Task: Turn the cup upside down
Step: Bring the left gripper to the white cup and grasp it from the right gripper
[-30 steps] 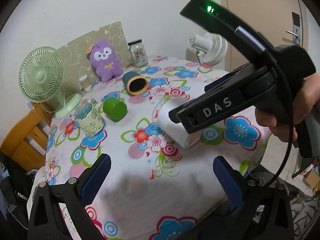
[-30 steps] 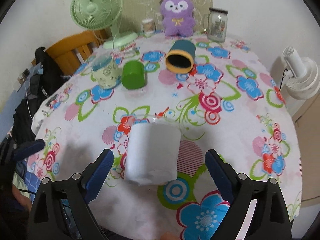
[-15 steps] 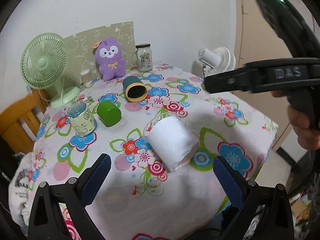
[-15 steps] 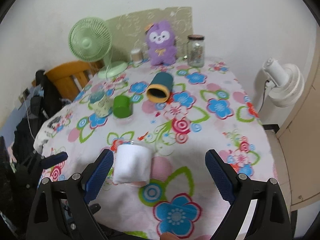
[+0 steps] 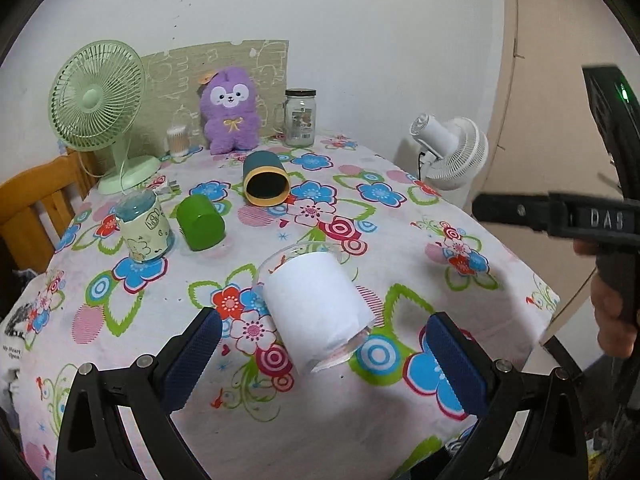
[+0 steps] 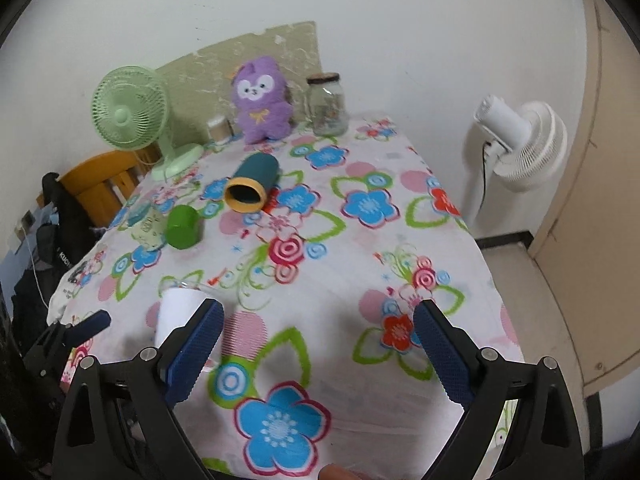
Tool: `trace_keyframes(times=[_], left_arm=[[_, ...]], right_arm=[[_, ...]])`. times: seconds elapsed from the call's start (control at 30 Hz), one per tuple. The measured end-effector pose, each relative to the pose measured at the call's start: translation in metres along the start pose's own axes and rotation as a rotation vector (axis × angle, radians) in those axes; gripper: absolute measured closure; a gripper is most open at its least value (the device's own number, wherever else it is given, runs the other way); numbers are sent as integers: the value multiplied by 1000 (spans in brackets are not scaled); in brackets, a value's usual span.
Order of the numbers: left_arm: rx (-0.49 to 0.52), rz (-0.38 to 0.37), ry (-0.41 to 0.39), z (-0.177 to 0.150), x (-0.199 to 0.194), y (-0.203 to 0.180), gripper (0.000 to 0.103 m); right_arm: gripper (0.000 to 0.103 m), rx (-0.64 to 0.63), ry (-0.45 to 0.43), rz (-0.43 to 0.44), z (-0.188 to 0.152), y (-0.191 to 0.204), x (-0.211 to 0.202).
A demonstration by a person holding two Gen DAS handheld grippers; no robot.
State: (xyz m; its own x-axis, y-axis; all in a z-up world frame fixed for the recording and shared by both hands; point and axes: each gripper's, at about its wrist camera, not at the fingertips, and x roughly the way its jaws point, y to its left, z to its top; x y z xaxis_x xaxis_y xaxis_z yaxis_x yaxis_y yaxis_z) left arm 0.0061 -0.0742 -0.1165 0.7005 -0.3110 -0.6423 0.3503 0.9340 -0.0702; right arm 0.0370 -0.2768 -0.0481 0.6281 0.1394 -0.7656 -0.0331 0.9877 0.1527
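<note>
Setting: white-walled room; worktop (image 5: 400,360) draped in a flowered cloth, matte and slightly creased.
Cup: clear glass cup (image 5: 316,304) lined with white paper, cylindrical, lying on its side near the front edge, mouth toward the far side, thick base toward the camera.
Left gripper: left gripper (image 5: 320,360) with jaws wide and empty, ribbed blue pads flanking the cup without touching it.
Right gripper: right gripper (image 6: 316,356) with jaws wide and empty, over bare cloth to the right of the cup (image 6: 176,312), which is partly hidden behind its left pad.
Change: a second ago the right gripper hung close over the cup, which lay centred between its jaws; it has since pulled back and off to the right, and the left wrist view now frames the cup squarely.
Meaning: judged as a hand-over of the approach; the flip is not yet begun, and the left gripper appears the better placed to grasp.
Handling: smooth glass is likely slippery and free to roll on the cloth.
Other cups: green plastic cup (image 5: 200,222) on its side; teal tumbler (image 5: 266,184) with yellow rim on its side; pale printed cup (image 5: 144,228) inverted.
Background: green fan (image 5: 96,108), purple plush (image 5: 230,110), lidded glass jar (image 5: 300,118), white fan (image 5: 452,152) off the worktop.
</note>
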Motion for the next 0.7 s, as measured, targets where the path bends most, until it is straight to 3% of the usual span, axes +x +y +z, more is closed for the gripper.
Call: trace_keyframes(times=[0.23,0.7], left_arm=[[-44,11,-5,-1,11,-6,0],[-75,89,85,-15,61,-2,0]], right_arm=[[6,58,17,7,-9,-18,6],[6,121,29,12,-19,-45,11]])
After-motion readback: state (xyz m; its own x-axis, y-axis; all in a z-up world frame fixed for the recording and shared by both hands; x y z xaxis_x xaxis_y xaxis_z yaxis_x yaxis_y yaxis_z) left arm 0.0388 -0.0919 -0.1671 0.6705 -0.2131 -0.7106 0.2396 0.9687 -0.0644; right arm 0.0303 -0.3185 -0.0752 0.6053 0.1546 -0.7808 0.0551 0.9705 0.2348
